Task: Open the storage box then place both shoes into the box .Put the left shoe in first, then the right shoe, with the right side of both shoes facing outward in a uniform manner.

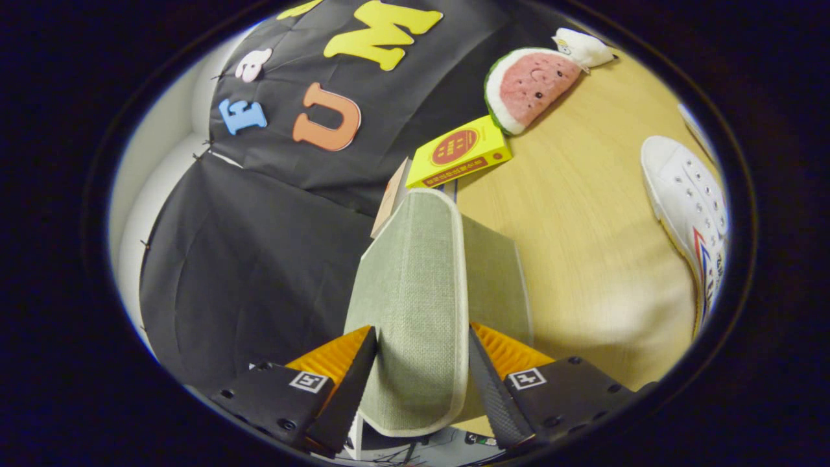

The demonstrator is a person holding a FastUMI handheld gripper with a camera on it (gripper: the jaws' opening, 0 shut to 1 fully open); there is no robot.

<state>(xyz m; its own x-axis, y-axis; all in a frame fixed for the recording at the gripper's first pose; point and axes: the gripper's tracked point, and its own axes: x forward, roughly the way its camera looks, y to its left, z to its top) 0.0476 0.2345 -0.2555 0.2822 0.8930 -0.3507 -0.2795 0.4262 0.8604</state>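
Note:
My gripper [421, 331] is shut on the green fabric lid [415, 266] of the storage box, with one finger pressing on each side of it. The lid is lifted and stands on edge, running away from me between the fingers, its pale trim showing along one side. Just behind it shows a green fabric wall of the box [496, 272]. A white lace-up shoe [687, 194] with red and blue side stripes lies on the wooden table [583, 259], well off to the right of the fingers. The inside of the box is hidden by the lid.
Beyond the lid a yellow carton [460, 152] rests on a brown box [391, 198]. Farther back on the table lie a watermelon-slice plush [532, 87] and a small white plush [583, 47]. The black cloth wall stands left of the box.

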